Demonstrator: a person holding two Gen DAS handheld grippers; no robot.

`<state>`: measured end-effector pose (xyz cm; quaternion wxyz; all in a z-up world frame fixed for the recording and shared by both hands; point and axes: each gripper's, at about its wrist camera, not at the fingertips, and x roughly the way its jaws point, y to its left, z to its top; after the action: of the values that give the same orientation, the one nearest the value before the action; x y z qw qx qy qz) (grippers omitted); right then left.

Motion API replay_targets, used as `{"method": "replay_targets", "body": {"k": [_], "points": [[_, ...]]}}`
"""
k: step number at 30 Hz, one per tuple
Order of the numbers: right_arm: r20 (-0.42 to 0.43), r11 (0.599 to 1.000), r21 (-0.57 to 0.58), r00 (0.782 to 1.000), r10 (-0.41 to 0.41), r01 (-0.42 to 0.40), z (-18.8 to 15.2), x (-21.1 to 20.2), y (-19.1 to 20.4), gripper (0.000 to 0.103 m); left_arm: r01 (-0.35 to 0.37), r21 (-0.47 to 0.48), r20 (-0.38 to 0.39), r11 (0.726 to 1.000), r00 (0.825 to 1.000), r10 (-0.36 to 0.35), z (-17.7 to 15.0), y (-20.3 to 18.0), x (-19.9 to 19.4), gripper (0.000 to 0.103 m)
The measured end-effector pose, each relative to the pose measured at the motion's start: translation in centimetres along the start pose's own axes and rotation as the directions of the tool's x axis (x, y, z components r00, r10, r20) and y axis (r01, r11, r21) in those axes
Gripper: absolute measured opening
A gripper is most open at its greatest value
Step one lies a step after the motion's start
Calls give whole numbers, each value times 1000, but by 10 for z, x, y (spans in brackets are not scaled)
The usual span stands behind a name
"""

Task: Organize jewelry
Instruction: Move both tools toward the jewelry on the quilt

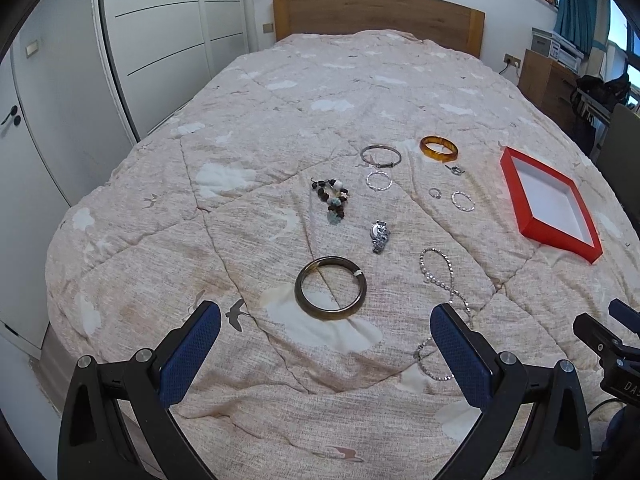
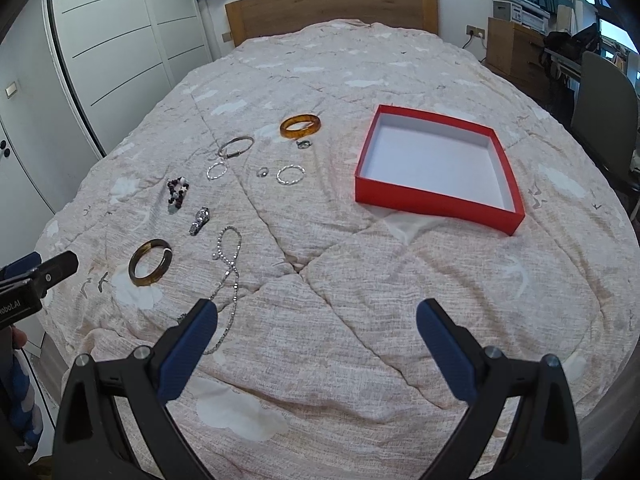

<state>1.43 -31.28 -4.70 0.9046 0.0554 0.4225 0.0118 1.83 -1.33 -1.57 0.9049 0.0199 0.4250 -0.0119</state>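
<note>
Jewelry lies spread on a beige quilt. A dark olive bangle [image 1: 330,289] [image 2: 150,262] lies nearest, just ahead of my open, empty left gripper [image 1: 326,322]. A crystal chain necklace [image 1: 440,276] [image 2: 229,258] lies to its right, partly behind the left gripper's right finger. A silver watch [image 1: 379,236] [image 2: 199,221], a bead bracelet [image 1: 333,199] [image 2: 177,194], a thin silver bangle [image 1: 380,155] [image 2: 236,145], an amber bangle [image 1: 438,149] [image 2: 300,126] and small silver rings [image 1: 463,201] [image 2: 291,174] lie farther back. An empty red box [image 1: 536,226] [image 2: 436,200] sits on the right. My right gripper [image 2: 317,314] is open and empty over bare quilt.
The bed's wooden headboard [image 1: 376,16] is at the back. White wardrobe doors [image 1: 160,40] stand left of the bed. A wooden cabinet [image 2: 516,52] and a chair [image 2: 600,112] stand to the right. The quilt's near edge drops off at the lower left.
</note>
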Motion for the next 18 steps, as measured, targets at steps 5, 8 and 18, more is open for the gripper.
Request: {"method": "replay_targets", "body": {"k": [5, 8, 18], "points": [[-14, 1000, -15, 1000, -2, 2, 2, 6, 6, 101, 0, 3, -4, 1000, 1000, 0, 2, 2, 5, 103], [-20, 1000, -26, 1000, -1, 1, 3, 10, 9, 100, -10, 6, -2, 1000, 1000, 10, 4, 5, 10, 103], [-46, 999, -38, 999, -5, 4, 3, 19, 13, 99, -8, 0, -17, 1000, 1000, 8, 4, 7, 24, 102]]}}
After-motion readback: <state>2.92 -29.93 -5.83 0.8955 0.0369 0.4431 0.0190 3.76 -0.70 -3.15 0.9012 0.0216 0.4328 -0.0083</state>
